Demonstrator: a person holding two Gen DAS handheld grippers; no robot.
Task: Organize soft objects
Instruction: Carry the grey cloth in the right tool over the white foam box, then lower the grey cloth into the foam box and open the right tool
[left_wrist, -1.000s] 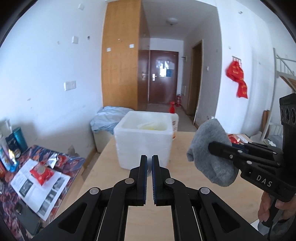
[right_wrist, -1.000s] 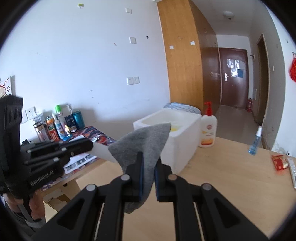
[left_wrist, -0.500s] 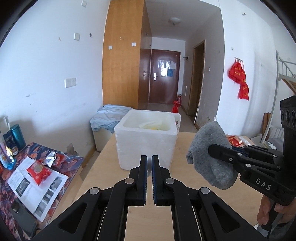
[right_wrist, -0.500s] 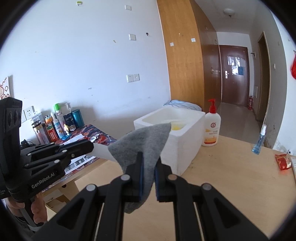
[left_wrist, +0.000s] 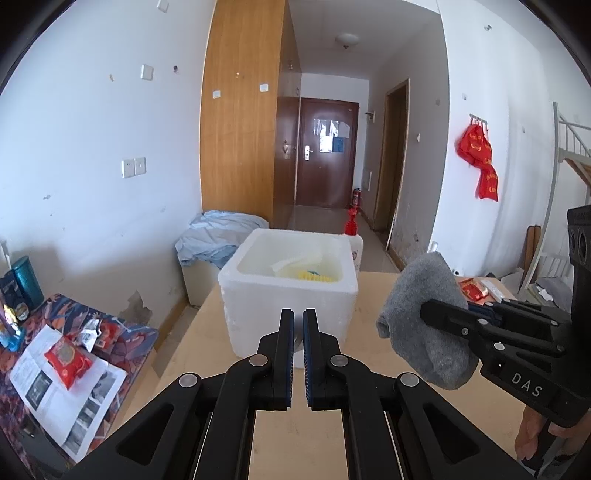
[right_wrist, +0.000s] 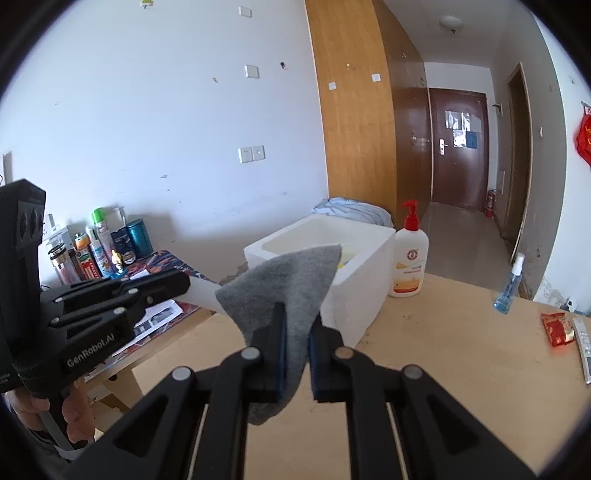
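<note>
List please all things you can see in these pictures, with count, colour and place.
grey sock: 1, grey, clamped in right gripper
foam box: 1, white, on wooden table
lotion bottle: 1, white, red pump, right of box
spray bottle: 1, blue, on table
snack packet: 1, red, table's right edge
side table: 1, patterned, holds papers, packets
left gripper: black, shut, empty
right gripper: black, shut on sock

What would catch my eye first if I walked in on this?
Probably the grey sock pinched in the right gripper, hanging above the wooden table. Just beyond it stands a white foam box, open on top, with a pump bottle beside it. The left gripper is shut and holds nothing.
</note>
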